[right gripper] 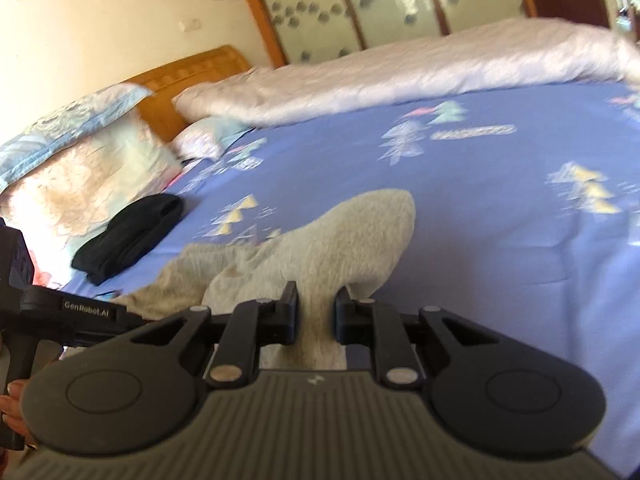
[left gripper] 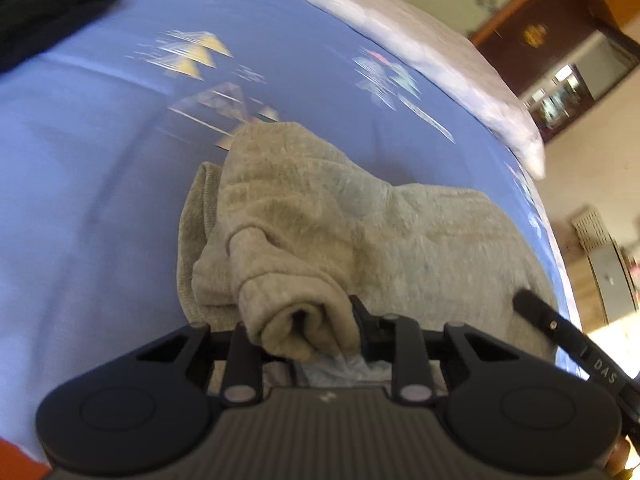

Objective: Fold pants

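Though blurred — grey pants (right gripper: pixel 320 256) bunched, pinched in both hand-held grippers (left gripper: pixel 304 328) (right gripper: pixel 316 308).

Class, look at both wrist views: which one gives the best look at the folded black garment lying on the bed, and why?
The right wrist view: the black garment lies whole on the blue sheet, near the pillows. In the left wrist view only part of it shows, blurred, cut off at the top left corner.

Were matte black grippers (left gripper: pixel 304 320) (right gripper: pixel 316 316) w/ ribbed grey bodies, silver pivot pins, round side discs; bore "GenRobot.AI" and "DAS" lettering
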The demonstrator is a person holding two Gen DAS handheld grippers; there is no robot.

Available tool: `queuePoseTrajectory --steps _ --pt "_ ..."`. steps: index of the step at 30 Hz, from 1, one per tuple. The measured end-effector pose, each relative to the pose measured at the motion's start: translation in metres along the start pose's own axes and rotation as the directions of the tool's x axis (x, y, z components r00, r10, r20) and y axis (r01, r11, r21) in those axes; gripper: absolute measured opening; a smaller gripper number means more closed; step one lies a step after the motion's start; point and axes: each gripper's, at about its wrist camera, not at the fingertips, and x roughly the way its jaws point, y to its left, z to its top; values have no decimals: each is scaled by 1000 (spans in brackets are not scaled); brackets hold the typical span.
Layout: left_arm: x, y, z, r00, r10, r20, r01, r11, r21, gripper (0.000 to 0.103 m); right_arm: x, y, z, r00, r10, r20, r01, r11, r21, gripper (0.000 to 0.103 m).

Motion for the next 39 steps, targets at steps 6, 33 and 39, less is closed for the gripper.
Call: queuePoseTrajectory --steps 6,33,39 --pt "21 -65 -25 997 79 -5 -77 977 198 25 -26 -37 -22 992 -123 -8 124 992 21 20" --pt "29 -64 -26 981 195 17 -192 948 255 62 -19 -91 -62 980 -126 -156 165 948 271 71" --pt "5 -34 -14 993 115 26 -118 979 169 79 -26 -95 -57 984 -115 -139 148 954 261 72"
